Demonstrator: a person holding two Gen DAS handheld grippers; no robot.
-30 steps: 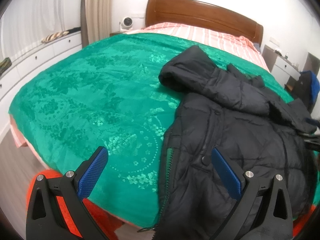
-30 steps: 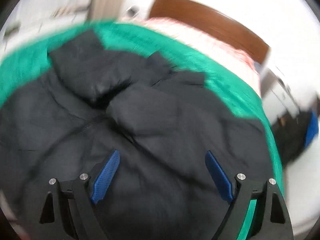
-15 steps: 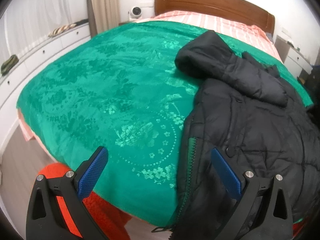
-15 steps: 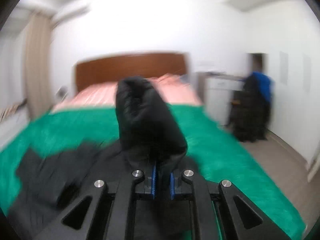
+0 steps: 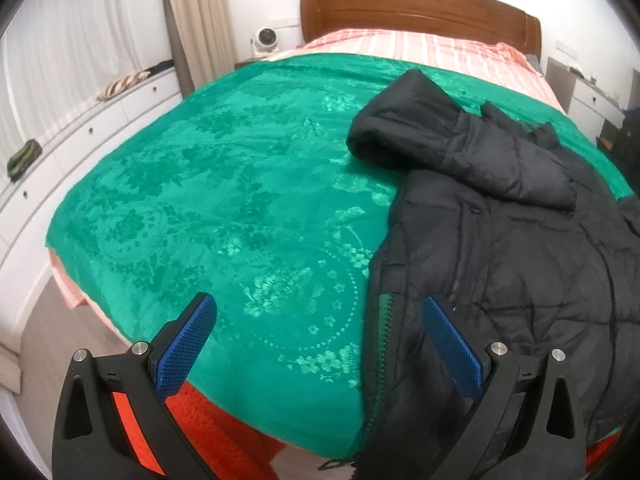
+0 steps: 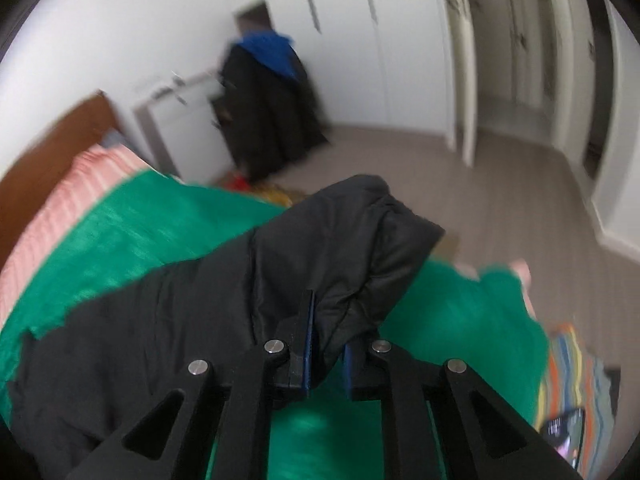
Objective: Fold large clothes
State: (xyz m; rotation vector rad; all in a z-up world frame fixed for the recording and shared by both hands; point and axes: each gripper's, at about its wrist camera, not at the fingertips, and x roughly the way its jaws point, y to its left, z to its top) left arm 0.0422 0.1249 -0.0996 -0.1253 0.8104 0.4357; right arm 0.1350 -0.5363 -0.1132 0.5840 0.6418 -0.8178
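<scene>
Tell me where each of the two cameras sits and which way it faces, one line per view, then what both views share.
Left wrist: sits on the left gripper at the bed's foot, looking up the green blanket toward the wooden headboard; its open blue pads show.
Right wrist: sits on the right gripper, facing across the bed's corner toward the white wardrobe; its jaws pinch a sleeve.
Shared: the black jacket, blanket and headboard.

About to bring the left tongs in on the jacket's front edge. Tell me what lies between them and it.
Nothing visible does. The left tongs hang open above the green blanket, and the black jacket lies on it with its zipper edge between the open fingers, nothing over it.
</scene>
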